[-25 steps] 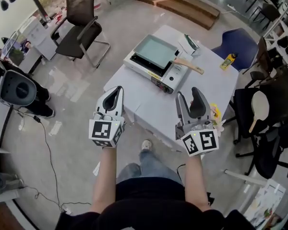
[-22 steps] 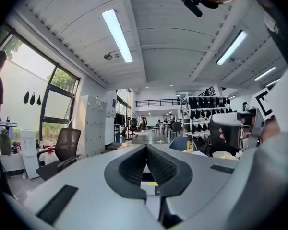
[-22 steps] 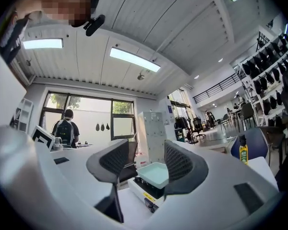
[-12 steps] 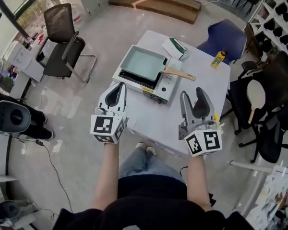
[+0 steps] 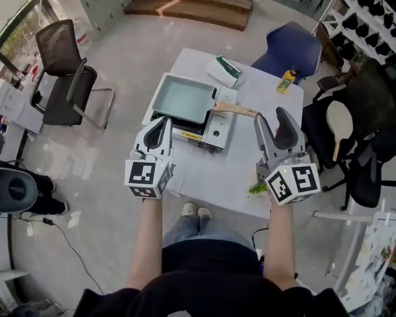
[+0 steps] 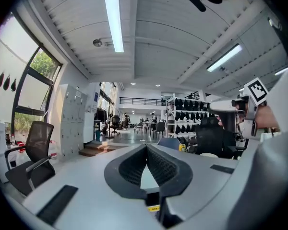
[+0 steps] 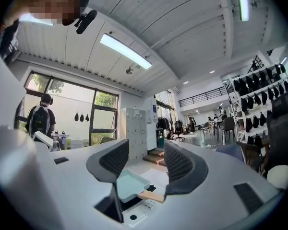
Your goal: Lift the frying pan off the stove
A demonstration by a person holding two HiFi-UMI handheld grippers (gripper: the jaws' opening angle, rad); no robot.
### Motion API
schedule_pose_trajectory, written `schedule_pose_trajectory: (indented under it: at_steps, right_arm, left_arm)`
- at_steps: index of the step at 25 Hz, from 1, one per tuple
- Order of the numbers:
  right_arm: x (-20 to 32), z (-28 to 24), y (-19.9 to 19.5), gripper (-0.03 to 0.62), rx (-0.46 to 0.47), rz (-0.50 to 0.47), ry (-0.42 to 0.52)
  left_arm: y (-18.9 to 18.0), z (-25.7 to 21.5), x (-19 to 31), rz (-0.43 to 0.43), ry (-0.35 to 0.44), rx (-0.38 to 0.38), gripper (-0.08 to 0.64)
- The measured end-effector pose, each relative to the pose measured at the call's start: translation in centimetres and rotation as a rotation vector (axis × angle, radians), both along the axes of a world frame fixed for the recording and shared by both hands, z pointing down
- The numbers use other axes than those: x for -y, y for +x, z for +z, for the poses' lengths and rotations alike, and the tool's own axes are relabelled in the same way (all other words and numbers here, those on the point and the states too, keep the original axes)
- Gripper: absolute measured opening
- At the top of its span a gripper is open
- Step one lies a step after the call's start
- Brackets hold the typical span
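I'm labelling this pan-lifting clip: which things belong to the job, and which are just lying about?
Job: pan, handle, stove.
Lying about: packet, yellow bottle, green item, black chair, blue chair.

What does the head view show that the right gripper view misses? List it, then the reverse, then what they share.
Only the head view: the left gripper, shut, a yellow bottle, a box and the person's arms. Only the right gripper view: ceiling lights and a person by the window. Both: the pan on the stove, and the right gripper, jaws open and empty.
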State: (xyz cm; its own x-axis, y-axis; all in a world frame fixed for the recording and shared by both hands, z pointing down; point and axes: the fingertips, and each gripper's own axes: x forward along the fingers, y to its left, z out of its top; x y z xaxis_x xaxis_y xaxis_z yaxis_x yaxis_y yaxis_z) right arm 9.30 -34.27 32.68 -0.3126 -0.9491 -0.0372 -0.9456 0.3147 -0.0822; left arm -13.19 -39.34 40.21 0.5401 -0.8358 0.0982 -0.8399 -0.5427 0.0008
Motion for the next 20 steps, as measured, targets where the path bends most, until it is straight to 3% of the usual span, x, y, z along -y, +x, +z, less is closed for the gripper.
schedule_pose_trajectory:
  at_steps: [5, 9, 14, 20]
  right_arm:
    - [2.5, -1.9, 0.0, 0.215, -0.151, -0.042, -0.089]
    - [5.3, -1.3, -1.3, 0.215, -0.385, -0.171, -0.203]
    - [8.7, 3.5, -3.8, 0.215, -0.732, -0.359, -0.365]
    - [11.1, 11.4, -5.3, 0.215, -0.920, -0.545, -0.580]
  left_arm:
    - [0.8, 1.3, 1.5, 0.044, -0.015, -0.027, 0.018]
    - [2.2, 1.8, 2.5, 0.093, -0.021, -0.040, 0.018]
    - [3.2, 3.0, 3.4, 0.136, -0.048, -0.041, 0.018]
    - [2.6, 4.4, 3.7, 0.158, -0.080, -0.035, 0.018]
